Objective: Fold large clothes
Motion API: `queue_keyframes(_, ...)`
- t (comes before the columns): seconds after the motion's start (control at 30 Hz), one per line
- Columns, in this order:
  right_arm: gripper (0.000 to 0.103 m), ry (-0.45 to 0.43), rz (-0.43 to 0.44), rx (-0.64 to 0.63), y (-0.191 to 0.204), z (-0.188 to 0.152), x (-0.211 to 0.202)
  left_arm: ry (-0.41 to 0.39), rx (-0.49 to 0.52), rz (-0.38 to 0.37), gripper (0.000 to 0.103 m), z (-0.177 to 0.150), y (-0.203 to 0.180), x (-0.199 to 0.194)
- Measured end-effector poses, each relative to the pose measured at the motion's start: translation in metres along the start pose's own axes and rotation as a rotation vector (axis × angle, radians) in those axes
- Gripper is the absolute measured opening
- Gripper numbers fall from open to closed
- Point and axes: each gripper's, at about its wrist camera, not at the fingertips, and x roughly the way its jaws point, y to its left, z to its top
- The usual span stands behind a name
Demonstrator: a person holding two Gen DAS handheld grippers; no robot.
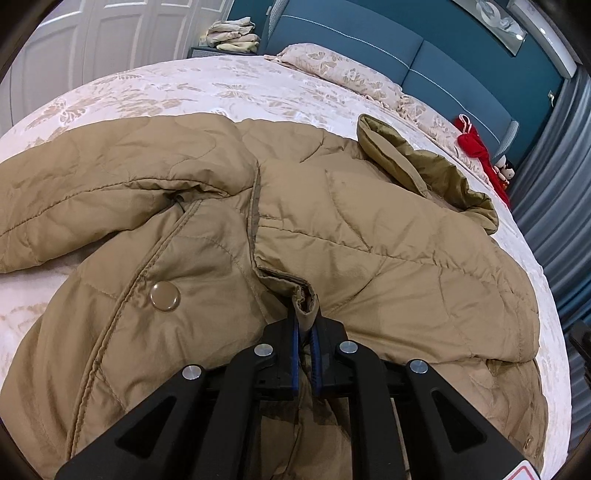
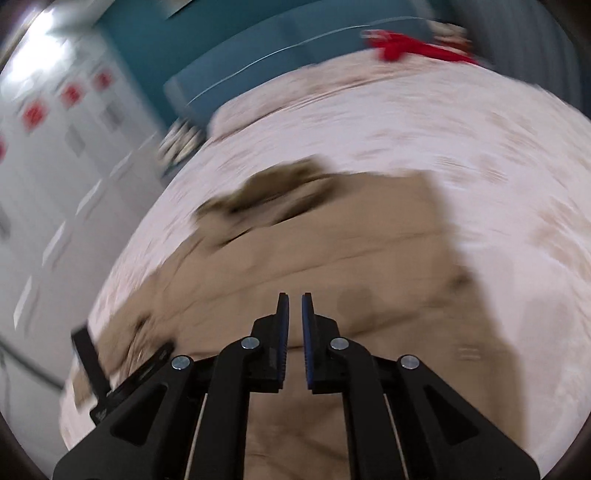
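From my left wrist view I've got the left tongs [image 1: 305, 325] clenched on a small folded flap of the tan quilted jacket [image 1: 258, 229], the fabric edge pinched between the blue ribbed pads [image 1: 293, 354]. The jacket lies spread across the bed [image 1: 184, 88], puffy and creased, with stitched seams and a round, glossy snap button [image 1: 165, 296] near the front edge. Its collar [image 1: 424, 166] stands up on the far side, showing a darker olive lining. The bedspread is pale pink with a raised beige leaf pattern; a matching pillow [image 1: 343, 70] sits against the teal padded headboard [image 1: 406, 55]. A red cloth item [image 1: 476, 147] rests by the bed's far edge, and a stack of folded pale cloths [image 1: 232, 35] sits beyond the bed. My right wrist view is badly motion-blurred: the right tongs [image 2: 294, 299] hang above the tan jacket, the two fingers standing a narrow gap apart with nothing between them, so released. A black piece of the other tool [image 2: 92, 365] shows at lower left.
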Motion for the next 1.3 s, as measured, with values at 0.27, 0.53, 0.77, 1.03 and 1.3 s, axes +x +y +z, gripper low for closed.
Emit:
queue_keyframes(0.27,0.005,0.105,0.002,-0.151,0.081,-0.027,0.072,-0.014,-0.021,-0.032,0.011,-0.003,0.006,-0.001)
queue_keyframes(0.53,0.000,0.175,-0.035,-0.125,0.067,-0.048,0.111,-0.028,-0.055,-0.077,0.011,-0.006,0.012,0.000)
queue_keyframes(0.77,0.000,0.157,-0.071,-0.183,0.069,-0.062,0.118,-0.027,-0.104,-0.118,0.013,-0.005,0.018,-0.007)
queue_keyframes(1.03,0.000,0.136,-0.115,-0.260,0.075,-0.067,0.119,-0.105,-0.301,-0.145,0.067,-0.010,0.092,-0.099)
queue_keyframes(1.3,0.000,0.137,-0.122,-0.268,0.077,-0.066,0.119,-0.213,-0.708,0.147,0.075,-0.020,0.289,-0.199)
